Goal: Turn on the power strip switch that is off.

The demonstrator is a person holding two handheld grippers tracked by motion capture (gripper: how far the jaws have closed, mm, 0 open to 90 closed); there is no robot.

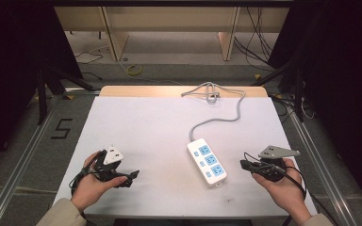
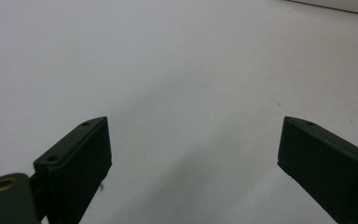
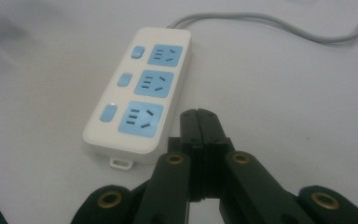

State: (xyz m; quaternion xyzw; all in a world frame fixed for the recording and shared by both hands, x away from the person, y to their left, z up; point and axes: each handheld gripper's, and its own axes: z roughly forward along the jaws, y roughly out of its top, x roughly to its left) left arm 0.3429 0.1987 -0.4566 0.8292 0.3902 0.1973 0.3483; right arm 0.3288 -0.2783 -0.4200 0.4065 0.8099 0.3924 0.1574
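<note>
A white power strip [image 1: 207,162] with three blue sockets and three blue switches lies right of the table's middle; its grey cable [image 1: 219,120] runs back to a coil [image 1: 210,92] at the far edge. My right gripper [image 1: 243,164] rests just right of the strip, its jaws pressed together with nothing between them. In the right gripper view the strip [image 3: 142,91] lies just ahead and left of the shut gripper [image 3: 199,115]. My left gripper [image 1: 132,176] sits at the front left, open over bare white table. In the left gripper view its fingers [image 2: 77,161] stand wide apart around nothing.
The white table top [image 1: 141,127] ends at a wooden strip [image 1: 122,90] at the back. Metal rails [image 1: 26,150] flank it on both sides. Loose cables [image 1: 259,44] lie on the floor behind, and a "5" mark [image 1: 62,128] is on the left.
</note>
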